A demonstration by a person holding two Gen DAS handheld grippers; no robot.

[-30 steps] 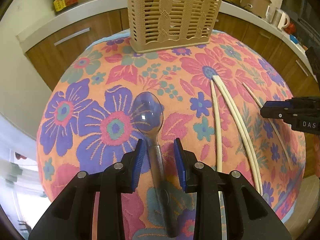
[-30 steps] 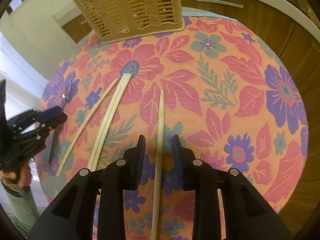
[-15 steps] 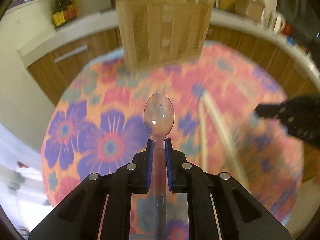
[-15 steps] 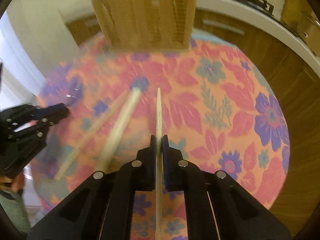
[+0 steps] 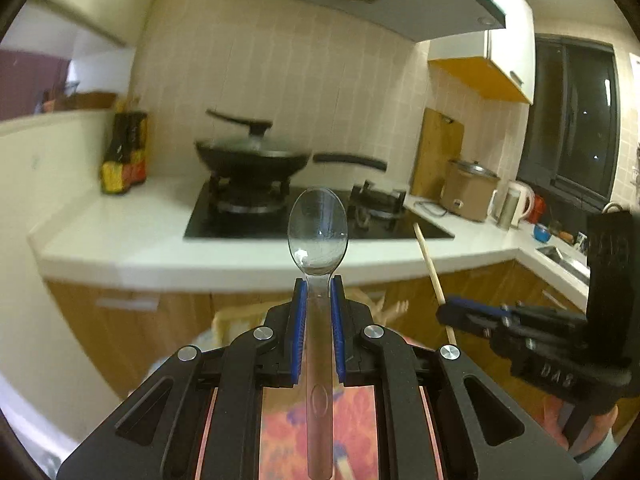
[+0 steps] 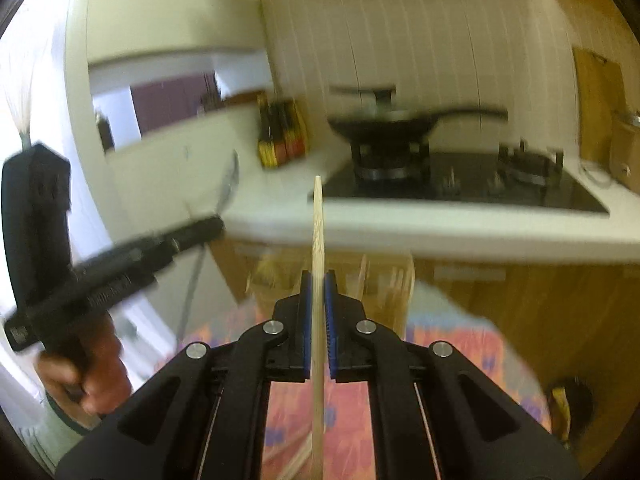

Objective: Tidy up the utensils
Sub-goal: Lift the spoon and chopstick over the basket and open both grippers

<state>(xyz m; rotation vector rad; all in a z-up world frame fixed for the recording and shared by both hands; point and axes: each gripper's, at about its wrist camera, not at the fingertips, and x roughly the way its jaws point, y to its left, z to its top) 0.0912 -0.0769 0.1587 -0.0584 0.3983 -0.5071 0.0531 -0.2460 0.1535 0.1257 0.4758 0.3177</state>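
My left gripper [image 5: 319, 284] is shut on the handle of a clear plastic spoon [image 5: 318, 236], bowl pointing up and forward, lifted well above the floral table. My right gripper [image 6: 318, 280] is shut on a pale wooden chopstick [image 6: 317, 232], also lifted and pointing up. In the left wrist view the right gripper [image 5: 448, 310] shows at the right with its chopstick [image 5: 430, 268]. In the right wrist view the left gripper [image 6: 212, 226] shows at the left with the spoon [image 6: 230, 184]. The beige utensil basket [image 6: 394, 284] is blurred, low behind my right fingers.
A white counter [image 5: 120, 240] runs behind, with a black stove and wok [image 5: 252, 160], sauce bottles [image 5: 124, 156], a rice cooker [image 5: 468, 192] and a kettle [image 5: 516, 204]. The floral tablecloth [image 6: 460, 352] lies below. More chopsticks [image 6: 296, 464] lie on it.
Both grippers closed on their utensils, the left on the spoon and the right on the chopstick, then lifted and tilted up, so the views now face the counter instead of the table.
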